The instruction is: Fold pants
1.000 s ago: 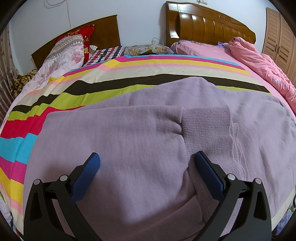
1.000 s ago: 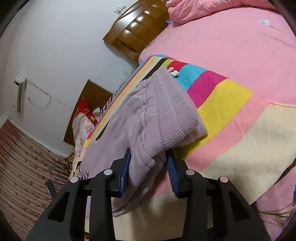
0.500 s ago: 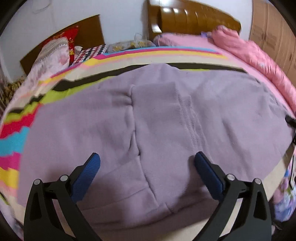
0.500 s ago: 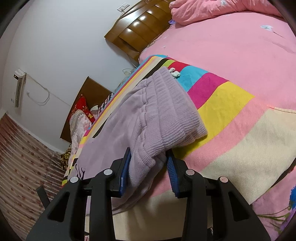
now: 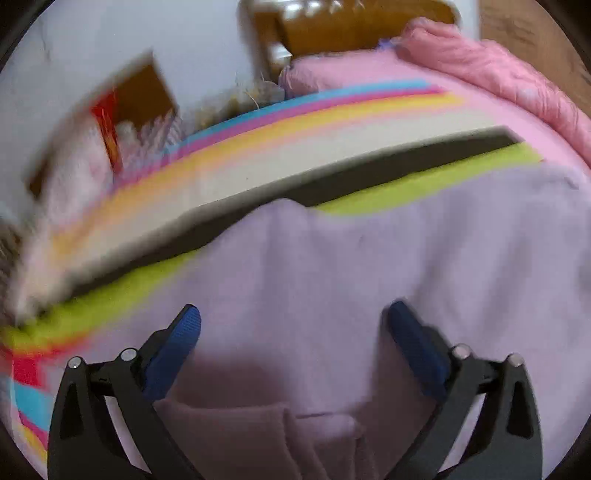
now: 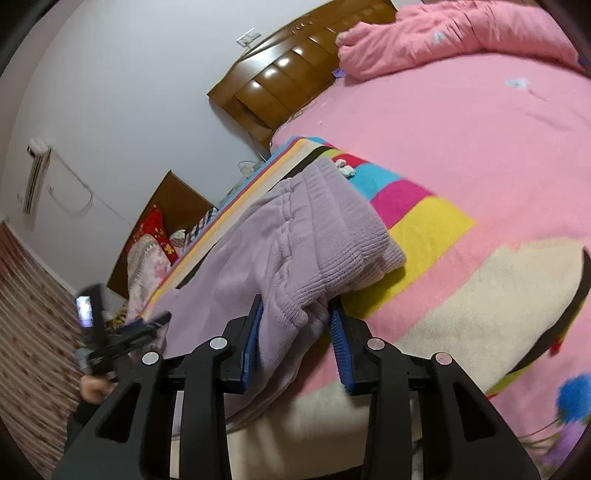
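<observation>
Lilac knit pants [image 5: 332, 280] lie spread on a striped bed cover [image 5: 258, 166]. My left gripper [image 5: 291, 325] is open, its blue pads wide apart just above the pants fabric, holding nothing. A folded edge of the pants [image 5: 295, 435] lies below it. In the right wrist view my right gripper [image 6: 295, 325] is shut on the ribbed waistband end of the pants [image 6: 314, 236] near the bed's front edge. The left gripper [image 6: 122, 336] shows at the far left of that view, over the other end of the pants.
A pink quilt [image 6: 461, 110] covers the bed to the right, with a bunched pink blanket [image 6: 443, 33] near a wooden headboard [image 6: 295, 74]. Pillows [image 6: 155, 251] lie at a second headboard. The bed's front edge [image 6: 332, 424] drops off below the right gripper.
The left gripper has swept across the pants, still open; its view is blurred and the leg cuff is no longer ahead. It has come into the right wrist view. The right gripper keeps its hold.
</observation>
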`<state>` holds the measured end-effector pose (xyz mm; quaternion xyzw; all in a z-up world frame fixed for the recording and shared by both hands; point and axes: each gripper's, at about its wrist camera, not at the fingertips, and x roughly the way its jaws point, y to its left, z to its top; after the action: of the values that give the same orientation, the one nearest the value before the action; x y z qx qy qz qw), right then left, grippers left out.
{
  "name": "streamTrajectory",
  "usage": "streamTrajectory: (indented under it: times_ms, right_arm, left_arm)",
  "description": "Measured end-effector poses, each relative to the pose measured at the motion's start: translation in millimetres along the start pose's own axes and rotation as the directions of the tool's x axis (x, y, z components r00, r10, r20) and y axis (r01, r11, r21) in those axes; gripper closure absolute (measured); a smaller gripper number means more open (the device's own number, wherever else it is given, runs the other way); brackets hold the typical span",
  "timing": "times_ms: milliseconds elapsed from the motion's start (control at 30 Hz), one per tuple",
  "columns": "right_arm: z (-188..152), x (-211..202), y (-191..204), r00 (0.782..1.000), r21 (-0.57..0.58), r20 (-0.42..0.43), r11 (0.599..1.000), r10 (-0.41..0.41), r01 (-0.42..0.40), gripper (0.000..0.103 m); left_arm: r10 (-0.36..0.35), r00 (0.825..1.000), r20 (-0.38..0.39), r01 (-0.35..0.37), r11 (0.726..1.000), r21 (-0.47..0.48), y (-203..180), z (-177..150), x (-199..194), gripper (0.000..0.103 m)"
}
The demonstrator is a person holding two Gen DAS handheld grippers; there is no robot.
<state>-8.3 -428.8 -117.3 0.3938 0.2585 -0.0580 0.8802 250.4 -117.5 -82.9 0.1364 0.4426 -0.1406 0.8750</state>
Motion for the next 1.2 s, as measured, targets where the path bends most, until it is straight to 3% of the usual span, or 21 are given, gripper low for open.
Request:
streamTrajectory:
  times_ms: [133, 333, 467, 533, 600, 633, 700, 767, 833, 933, 1000, 1100, 1200]
  right_arm:
    - [-5, 5, 3, 1.000, -0.053, 0.010, 0.998, -0.024, 0.025, 0.070]
    - [-6, 5, 3, 1.000, -0.070, 0.005, 0.997, -0.024, 0.025, 0.070]
    - [-3, 7, 2, 1.000, -0.072, -0.006, 0.997, -0.030, 0.029, 0.070]
    - [-3, 7, 4, 0.999, -0.074, -0.008, 0.997, -0.036, 0.036, 0.069]
    - [-3, 8, 4, 0.999, -0.073, -0.010, 0.997, -0.037, 0.037, 0.069]
    - [-3, 8, 4, 0.999, -0.071, -0.013, 0.997, -0.038, 0.037, 0.069]
    - [-2, 8, 4, 0.999, -0.069, -0.017, 0.997, -0.038, 0.037, 0.069]
    - [-3, 8, 4, 0.999, -0.077, -0.016, 0.996, -0.043, 0.042, 0.069]
    - [-3, 8, 5, 0.999, -0.086, -0.017, 0.995, -0.046, 0.045, 0.069]
    - [-4, 9, 5, 0.999, -0.095, -0.011, 0.994, -0.049, 0.047, 0.069]
    - [-5, 9, 6, 0.999, -0.100, -0.009, 0.994, -0.053, 0.052, 0.069]
    - [-6, 9, 7, 0.999, -0.103, -0.010, 0.993, -0.053, 0.051, 0.069]
    - [-6, 9, 7, 0.999, -0.103, -0.011, 0.993, -0.053, 0.051, 0.069]
  left_arm:
    - [-0.018, 0.998, -0.057, 0.012, 0.995, -0.101, 24, 2, 12, 0.001]
    - [0.029, 0.999, -0.027, -0.030, 0.999, -0.016, 9, 0, 0, 0.002]
    - [0.021, 0.998, 0.062, -0.026, 0.997, 0.079, -11, 16, -20, 0.002]
    - [0.105, 0.993, 0.062, -0.113, 0.984, 0.136, -19, 31, -7, 0.002]
    - [0.200, 0.980, 0.008, -0.198, 0.964, 0.178, -19, 40, 23, 0.001]
    - [0.170, 0.985, 0.036, -0.173, 0.975, 0.137, -13, 41, 24, 0.001]
    - [0.150, 0.989, 0.000, -0.149, 0.985, 0.090, -5, 43, 22, 0.001]
    - [0.205, 0.977, 0.065, -0.209, 0.975, 0.073, -2, 37, 1, 0.002]
    - [0.188, 0.969, 0.159, -0.201, 0.977, 0.066, 2, 25, -38, 0.002]
    - [0.202, 0.955, 0.219, -0.216, 0.975, 0.044, 19, -7, -78, 0.002]
    - [0.261, 0.946, 0.193, -0.267, 0.964, 0.005, 43, -31, -87, 0.002]
    - [0.275, 0.954, 0.117, -0.266, 0.960, -0.085, 96, -57, -89, 0.002]
    - [0.248, 0.968, -0.037, -0.250, 0.947, -0.203, 156, -91, -70, 0.001]
